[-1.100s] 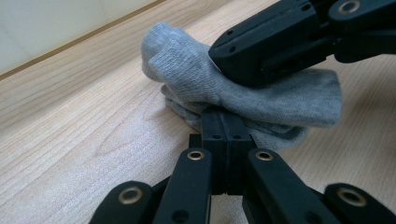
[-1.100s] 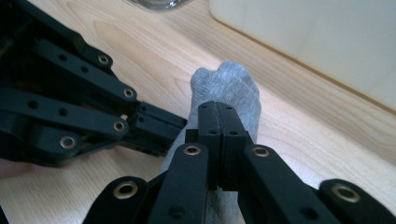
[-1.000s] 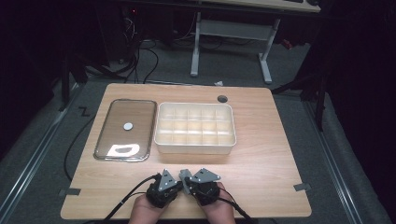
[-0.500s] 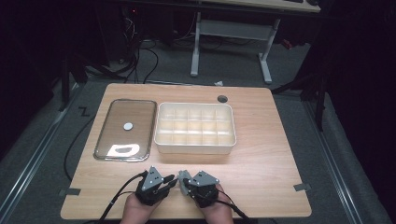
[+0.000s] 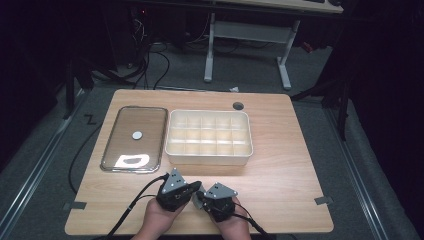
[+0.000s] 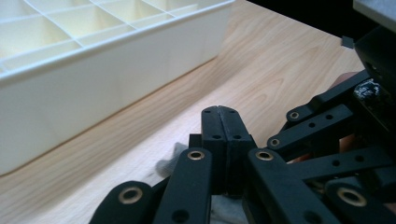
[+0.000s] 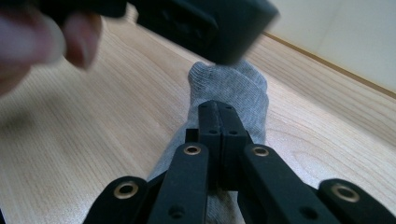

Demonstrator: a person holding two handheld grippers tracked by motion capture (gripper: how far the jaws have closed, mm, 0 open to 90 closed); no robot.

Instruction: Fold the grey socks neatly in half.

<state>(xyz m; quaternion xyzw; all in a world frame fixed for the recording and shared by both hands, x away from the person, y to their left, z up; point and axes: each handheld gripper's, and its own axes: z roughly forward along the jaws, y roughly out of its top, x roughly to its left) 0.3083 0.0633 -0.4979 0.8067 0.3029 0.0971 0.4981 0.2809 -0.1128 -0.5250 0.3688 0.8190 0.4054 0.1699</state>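
Both grippers are sitting at the near edge of the worktop [image 5: 280, 165], jaws pressed fully together. The left gripper [image 6: 219, 112] has just been closing, with nothing visibly between its jaws; the right gripper [image 7: 218, 106] is lying over one grey sock [image 7: 229, 88], and whether it is pinching the cloth I cannot tell. Beyond them, one cream compartment tray [image 5: 209, 134] is standing mid-worktop with one glass lid [image 5: 134, 139] just beside it toward the left edge. Dark floor and cables are surrounding the wooden table.
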